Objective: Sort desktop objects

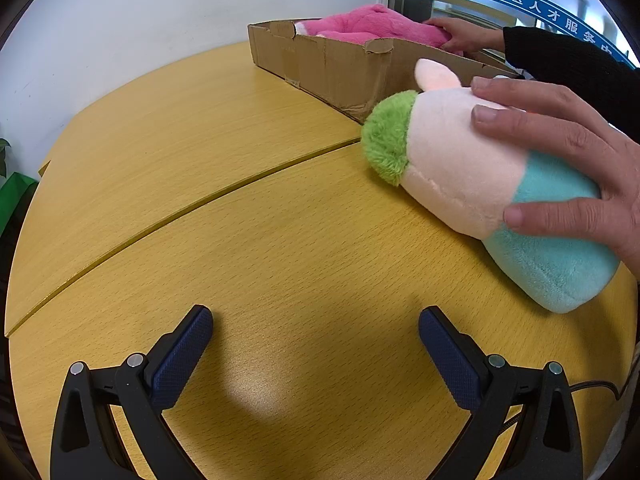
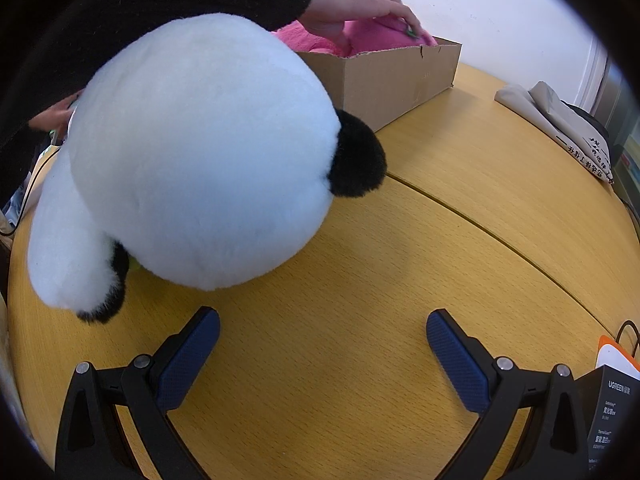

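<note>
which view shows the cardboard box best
The left wrist view: the cardboard box shows its long side, torn rim and the pink plush inside. In the right wrist view the box is partly hidden behind the panda plush, showing only one end.

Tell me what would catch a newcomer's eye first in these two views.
In the right wrist view, a big white panda plush fills the left half, lying on the yellow table. In the left wrist view, a bare hand presses on a green, cream and teal plush at right. Behind, a cardboard box holds a pink plush that another hand touches.
</note>
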